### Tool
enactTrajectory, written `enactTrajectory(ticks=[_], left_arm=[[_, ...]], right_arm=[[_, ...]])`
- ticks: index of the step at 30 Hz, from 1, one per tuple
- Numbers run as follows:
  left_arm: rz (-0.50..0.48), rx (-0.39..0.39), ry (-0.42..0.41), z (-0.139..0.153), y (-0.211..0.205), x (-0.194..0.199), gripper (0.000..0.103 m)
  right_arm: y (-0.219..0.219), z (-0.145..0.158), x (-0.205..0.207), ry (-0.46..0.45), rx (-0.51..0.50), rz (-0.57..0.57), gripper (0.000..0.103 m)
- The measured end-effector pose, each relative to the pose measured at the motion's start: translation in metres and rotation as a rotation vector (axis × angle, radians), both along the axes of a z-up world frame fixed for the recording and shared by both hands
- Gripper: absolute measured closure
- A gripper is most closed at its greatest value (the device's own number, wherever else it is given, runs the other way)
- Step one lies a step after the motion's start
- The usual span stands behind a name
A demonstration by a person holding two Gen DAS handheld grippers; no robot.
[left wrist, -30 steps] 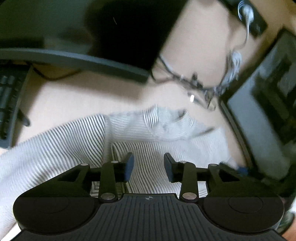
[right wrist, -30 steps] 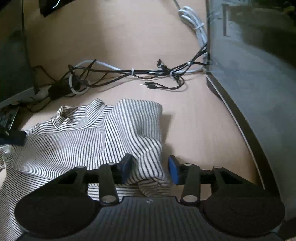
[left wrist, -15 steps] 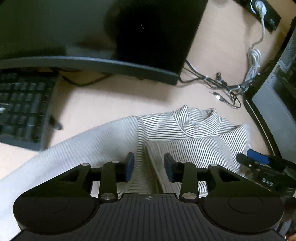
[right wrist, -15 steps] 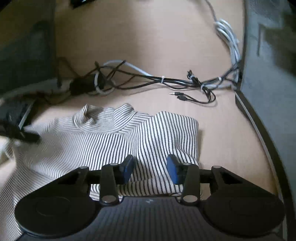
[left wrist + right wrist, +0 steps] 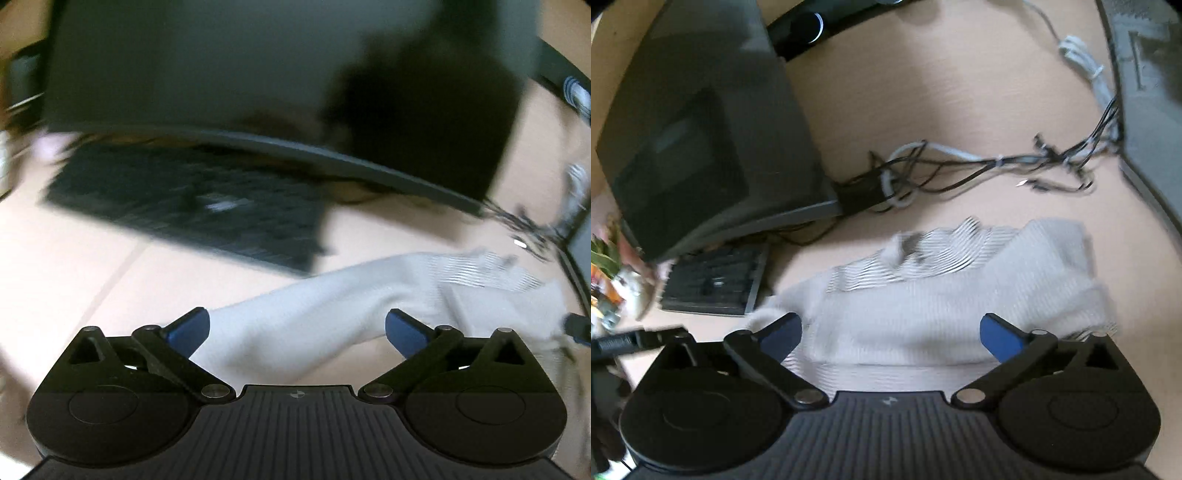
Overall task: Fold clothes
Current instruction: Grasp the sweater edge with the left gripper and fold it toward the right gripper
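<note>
A black-and-white striped top lies on the light wooden desk. In the left wrist view its long sleeve [image 5: 317, 314] stretches from the body at the right toward my left gripper [image 5: 297, 328], which is open and empty with the sleeve between its spread fingers. In the right wrist view the top's body [image 5: 942, 291], right side folded in and collar [image 5: 923, 243] at the far side, lies under my right gripper [image 5: 890, 330], which is open and empty above it. Both views are blurred by motion.
A dark monitor [image 5: 258, 74] and a black keyboard [image 5: 192, 210] stand beyond the sleeve. A tangle of cables [image 5: 960, 170] lies past the collar. A grey case [image 5: 1148, 110] stands at the right. The left gripper [image 5: 635, 341] shows at the left edge.
Both grippers have opened wide and let go of the top. The left one has swung left over the sleeve; the right one has pulled back and risen.
</note>
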State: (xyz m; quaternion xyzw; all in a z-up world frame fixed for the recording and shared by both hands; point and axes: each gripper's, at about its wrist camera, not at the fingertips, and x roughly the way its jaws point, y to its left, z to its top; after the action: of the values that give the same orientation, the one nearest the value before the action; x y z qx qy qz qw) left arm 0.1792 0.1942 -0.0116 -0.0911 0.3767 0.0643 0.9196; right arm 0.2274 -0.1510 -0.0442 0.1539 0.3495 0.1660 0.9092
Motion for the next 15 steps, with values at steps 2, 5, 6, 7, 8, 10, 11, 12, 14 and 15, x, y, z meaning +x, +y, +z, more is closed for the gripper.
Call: enactTrajectory(ticks=[2, 5, 6, 7, 8, 10, 11, 12, 14, 15], left_arm=[[0.065, -0.010, 0.041, -0.008, 0.021, -0.010, 0.000], [0.141, -0.029, 0.116, -0.024, 0.044, -0.018, 0.005], [0.151, -0.042, 0.134, -0.028, 0.048, -0.018, 0.016], [0.160, -0.058, 0.152, -0.032, 0.052, -0.019, 0.024], [0.163, -0.082, 0.167, -0.035, 0.054, -0.018, 0.026], [0.169, -0.131, 0.192, -0.042, 0.058, -0.017, 0.029], [0.166, -0.137, 0.183, -0.041, 0.057, -0.016, 0.031], [0.163, -0.142, 0.174, -0.041, 0.057, -0.015, 0.034], [0.155, -0.161, 0.158, -0.039, 0.059, -0.011, 0.062], [0.151, -0.174, 0.151, -0.038, 0.061, -0.010, 0.088]], right_arm=[[0.011, -0.008, -0.004, 0.032, -0.009, 0.019, 0.000], [0.027, -0.020, -0.009, 0.078, -0.021, 0.046, 0.000], [0.031, -0.023, -0.011, 0.091, -0.020, 0.051, 0.000], [0.033, -0.025, -0.014, 0.098, -0.016, 0.055, 0.000], [0.036, -0.025, -0.017, 0.101, -0.013, 0.060, 0.000], [0.039, -0.024, -0.022, 0.098, -0.015, 0.066, 0.000], [0.040, -0.023, -0.024, 0.092, -0.018, 0.067, 0.000], [0.039, -0.021, -0.026, 0.083, -0.022, 0.065, 0.000], [0.037, -0.018, -0.031, 0.067, -0.028, 0.059, 0.000], [0.035, -0.016, -0.034, 0.060, -0.029, 0.052, 0.000]])
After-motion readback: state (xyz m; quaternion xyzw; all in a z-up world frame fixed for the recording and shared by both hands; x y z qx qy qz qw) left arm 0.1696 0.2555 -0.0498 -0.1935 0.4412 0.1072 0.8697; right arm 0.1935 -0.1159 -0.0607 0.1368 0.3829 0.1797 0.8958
